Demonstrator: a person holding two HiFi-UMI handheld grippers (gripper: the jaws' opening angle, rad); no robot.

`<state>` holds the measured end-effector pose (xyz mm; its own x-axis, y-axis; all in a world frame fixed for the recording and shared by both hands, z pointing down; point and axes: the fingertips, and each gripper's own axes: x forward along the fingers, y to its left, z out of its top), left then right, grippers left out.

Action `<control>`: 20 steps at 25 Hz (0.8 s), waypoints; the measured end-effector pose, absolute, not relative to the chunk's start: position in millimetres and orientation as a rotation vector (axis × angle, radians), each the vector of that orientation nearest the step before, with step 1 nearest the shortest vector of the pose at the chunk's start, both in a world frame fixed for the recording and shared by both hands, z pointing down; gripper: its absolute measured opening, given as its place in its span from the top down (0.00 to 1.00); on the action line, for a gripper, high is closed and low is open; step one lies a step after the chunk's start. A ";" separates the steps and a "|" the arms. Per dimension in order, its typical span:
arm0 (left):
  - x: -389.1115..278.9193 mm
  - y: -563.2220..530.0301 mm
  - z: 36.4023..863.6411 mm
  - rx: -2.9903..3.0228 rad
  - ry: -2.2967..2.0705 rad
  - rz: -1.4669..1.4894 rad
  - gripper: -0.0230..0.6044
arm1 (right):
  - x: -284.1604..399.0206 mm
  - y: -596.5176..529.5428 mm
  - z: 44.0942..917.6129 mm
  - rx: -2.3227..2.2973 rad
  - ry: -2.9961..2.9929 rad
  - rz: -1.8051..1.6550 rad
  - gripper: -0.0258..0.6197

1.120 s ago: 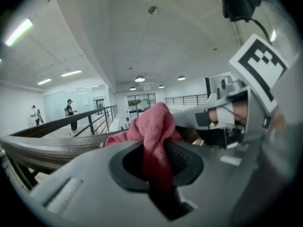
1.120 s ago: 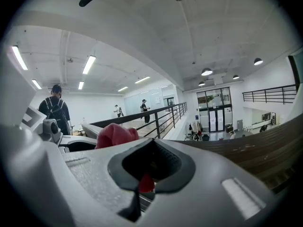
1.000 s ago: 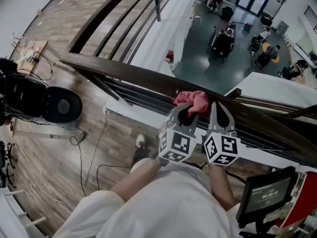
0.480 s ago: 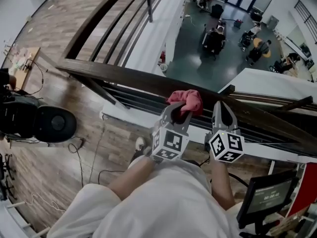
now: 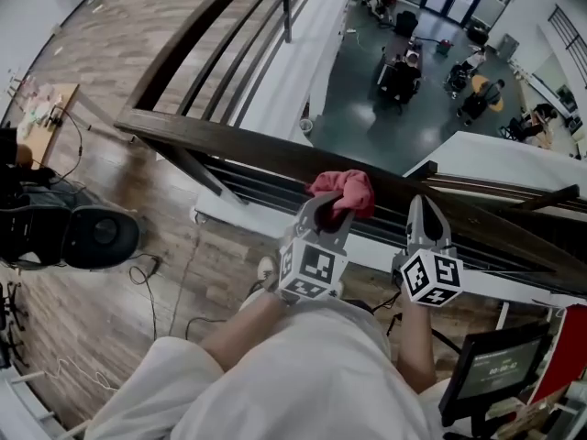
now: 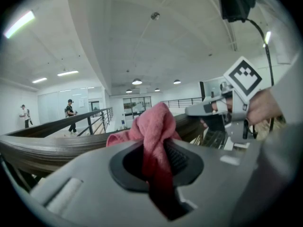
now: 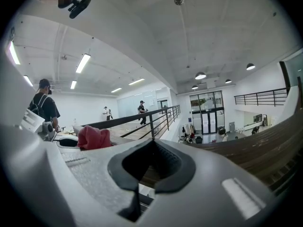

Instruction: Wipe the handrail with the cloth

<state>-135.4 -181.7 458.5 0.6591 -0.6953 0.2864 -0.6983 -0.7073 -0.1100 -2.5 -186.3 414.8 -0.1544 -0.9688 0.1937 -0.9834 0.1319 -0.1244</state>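
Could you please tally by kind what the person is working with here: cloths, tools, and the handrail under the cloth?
Cloth: 1
Tools: 2, the left tool shut on the cloth and the right tool holding nothing
Handrail: 1
Total: 4

Head view steeply down, gripper views low and close, all on the handrail [image 5: 238, 145]

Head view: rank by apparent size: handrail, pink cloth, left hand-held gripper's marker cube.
1. handrail, crossing most of the frame.
2-3. pink cloth and marker cube look about alike; the cube is nearer the camera, so unranked.
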 end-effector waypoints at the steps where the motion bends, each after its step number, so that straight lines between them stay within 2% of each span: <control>1: -142.0 -183.7 458.9 2.846 -1.209 0.483 0.85 | -2.2 -186.5 414.9 1.991 -2.314 0.337 0.96; 20: -277.1 -226.6 449.1 2.697 -1.533 0.504 0.85 | 14.2 -180.2 414.1 2.045 -2.268 0.285 0.96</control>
<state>-277.1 -226.6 449.1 0.4727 -0.8374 0.2745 -0.8369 -0.5241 -0.1576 14.2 -180.2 414.1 -0.1093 -0.9778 0.1790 -0.9917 0.0949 -0.0871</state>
